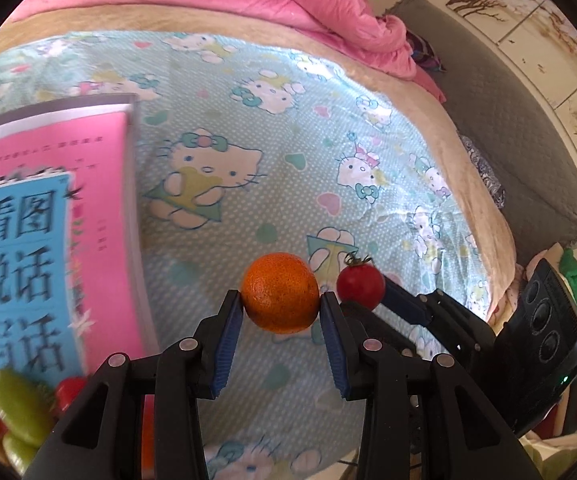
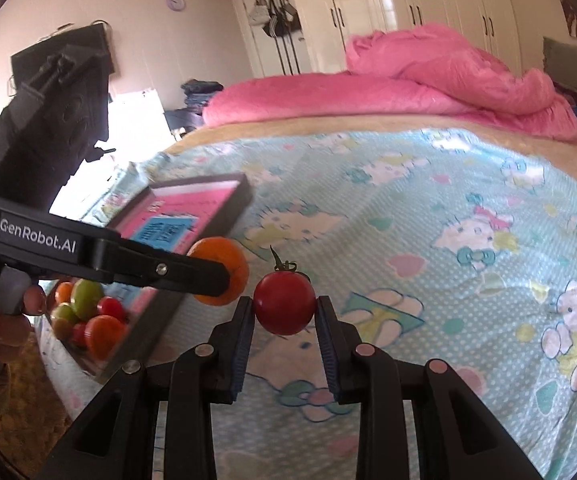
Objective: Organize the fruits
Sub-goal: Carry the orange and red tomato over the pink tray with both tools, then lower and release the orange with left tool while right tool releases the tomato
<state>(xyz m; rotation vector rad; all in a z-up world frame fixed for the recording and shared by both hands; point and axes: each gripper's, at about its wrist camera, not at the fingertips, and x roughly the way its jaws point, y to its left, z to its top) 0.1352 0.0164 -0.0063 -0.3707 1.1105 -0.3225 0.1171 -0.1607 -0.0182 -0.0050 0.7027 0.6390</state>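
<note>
Jaws of left gripper (image 1: pixel 281 305) pinch one orange (image 1: pixel 280 292), jaws of right gripper (image 2: pixel 284 311) pinch one red tomato (image 2: pixel 284 303), both narrowly parted, fruits lifted side by side above the bedsheet (image 2: pixel 448 280). Left of the orange: one pink book (image 1: pixel 48 216), beyond it a fruit pile (image 2: pixel 84 312), roughly seven pieces, near the bed's edge. Right of the tomato, bare sheet gives wide room.

Orange (image 1: pixel 280 292) just left of tomato (image 1: pixel 359 286)

Red tomato (image 2: pixel 284 303) between right gripper (image 2: pixel 284 312) fingers (image 2: pixel 244 332), above patterned bedsheet (image 2: pixel 448 240).
</note>
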